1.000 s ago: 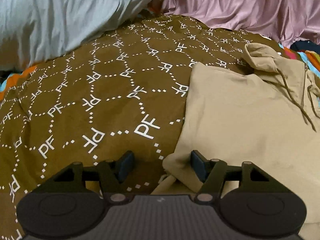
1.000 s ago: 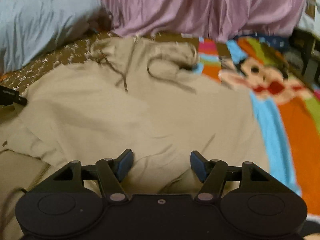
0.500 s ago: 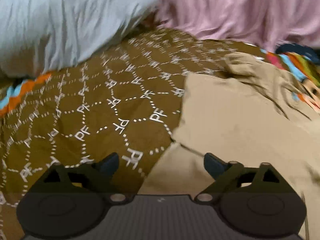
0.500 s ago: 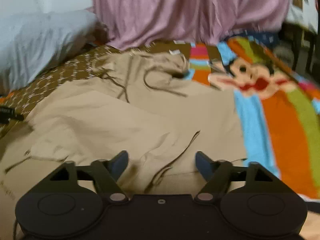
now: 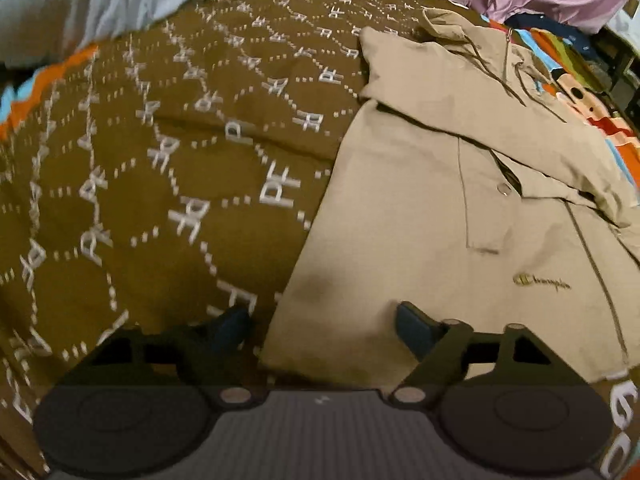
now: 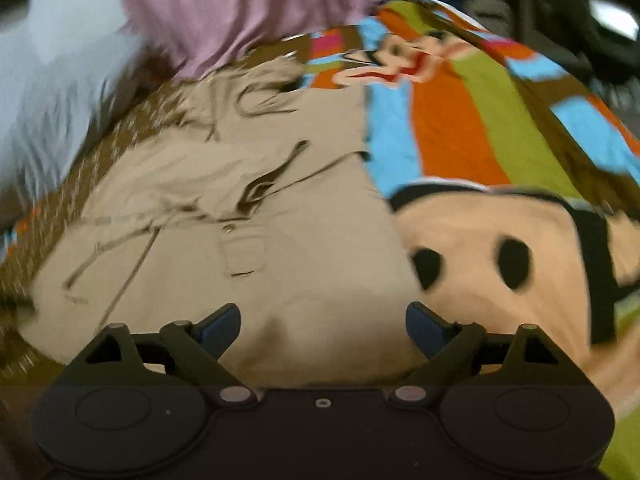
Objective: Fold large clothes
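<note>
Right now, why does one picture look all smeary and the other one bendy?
Right wrist view: motion blur smears the tan jacket and the cartoon blanket. Left wrist view: sharper, so the logo on the jacket reads, but the fisheye lens bends the brown patterned cover near the dark corners.

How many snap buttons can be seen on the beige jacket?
1. A single snap button sits on the beige jacket, on its chest pocket flap, just under the folded-over part. More may be hidden beneath that fold.
</note>
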